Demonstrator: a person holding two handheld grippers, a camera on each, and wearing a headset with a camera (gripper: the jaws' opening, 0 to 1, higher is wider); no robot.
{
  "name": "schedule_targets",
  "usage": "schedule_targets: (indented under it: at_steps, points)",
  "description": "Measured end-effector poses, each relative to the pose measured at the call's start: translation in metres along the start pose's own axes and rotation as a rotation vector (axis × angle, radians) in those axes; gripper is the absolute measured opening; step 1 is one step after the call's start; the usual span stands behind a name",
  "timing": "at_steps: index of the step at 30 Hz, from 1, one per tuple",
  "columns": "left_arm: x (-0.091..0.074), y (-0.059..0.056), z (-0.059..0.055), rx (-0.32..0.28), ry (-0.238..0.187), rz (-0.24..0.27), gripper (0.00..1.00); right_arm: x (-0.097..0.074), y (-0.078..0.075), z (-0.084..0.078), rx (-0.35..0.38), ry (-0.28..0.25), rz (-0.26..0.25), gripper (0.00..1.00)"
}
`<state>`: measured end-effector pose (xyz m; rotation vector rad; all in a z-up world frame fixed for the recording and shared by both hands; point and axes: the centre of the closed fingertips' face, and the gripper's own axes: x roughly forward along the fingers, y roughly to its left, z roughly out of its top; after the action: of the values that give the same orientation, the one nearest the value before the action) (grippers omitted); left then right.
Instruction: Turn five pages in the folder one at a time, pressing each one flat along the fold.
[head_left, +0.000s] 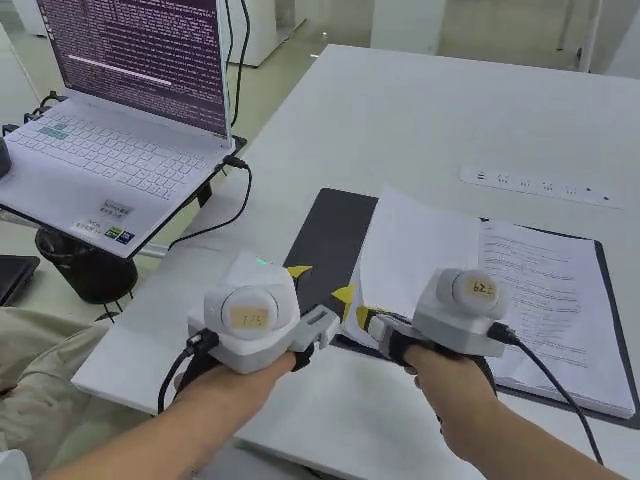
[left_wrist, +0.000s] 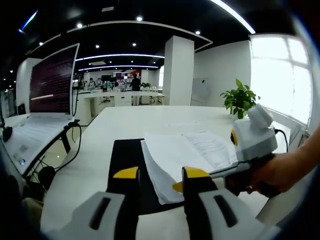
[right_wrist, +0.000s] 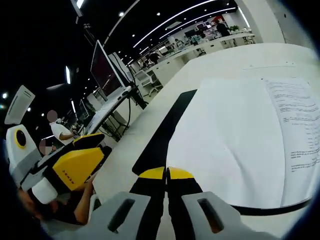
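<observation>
My right gripper (head_left: 363, 318) is clamped tight on the near left corner of a plain white page (head_left: 420, 245). In the right gripper view the two yellow tips meet with no gap, and the sheet spreads away from them. The page is lifted off the stack. It stands tilted above the open black folder (head_left: 325, 235), and its blank side faces me in the head view.

The folder lies flat on the white counter (head_left: 420, 110). Its dark inside cover is bare on the left. On the right sits a stack of printed white pages (head_left: 555, 290), with lines of small text on the top sheet.

My left gripper (head_left: 320, 284) hangs just beside the right one, on its left, above the folder's near left edge. Its jaws stand apart with nothing between them. The left gripper view shows a clear gap between its yellow tips, with the black cover and the raised page beyond. I cannot tell whether it touches the folder.

A white laptop (head_left: 120, 140) with a lit screen full of text sits at the counter's far left corner. A white power strip (head_left: 540, 186) lies beyond the folder, well apart from it.
</observation>
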<state>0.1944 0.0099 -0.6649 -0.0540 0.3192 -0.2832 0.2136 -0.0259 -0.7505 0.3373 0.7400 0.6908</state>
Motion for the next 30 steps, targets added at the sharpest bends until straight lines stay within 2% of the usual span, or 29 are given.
schedule_targets:
  at_steps: [6,12,16,19,21,24,30]
  points:
    - [0.001,0.001,-0.001,-0.008,0.003,0.003,0.31,0.013,-0.006,-0.012,-0.005,0.040,-0.022,0.00]
    - [0.003,0.002,-0.009,-0.003,0.028,0.007,0.31,0.022,-0.013,-0.023,-0.005,0.071,-0.050,0.00]
    - [0.004,0.004,-0.014,-0.001,0.044,0.008,0.31,0.020,-0.012,-0.026,-0.007,0.067,-0.054,0.00]
    - [0.007,0.004,-0.017,0.003,0.054,0.008,0.31,0.019,-0.009,-0.026,-0.003,0.052,-0.034,0.03]
    - [0.010,0.004,-0.019,0.008,0.063,0.007,0.31,0.016,-0.004,-0.025,-0.008,0.031,-0.003,0.06]
    - [0.015,0.002,-0.021,0.011,0.071,0.002,0.31,0.009,-0.004,-0.020,-0.016,0.003,0.009,0.08]
    - [0.030,-0.002,-0.032,0.011,0.100,-0.003,0.30,-0.021,-0.012,-0.010,-0.075,-0.051,-0.006,0.06]
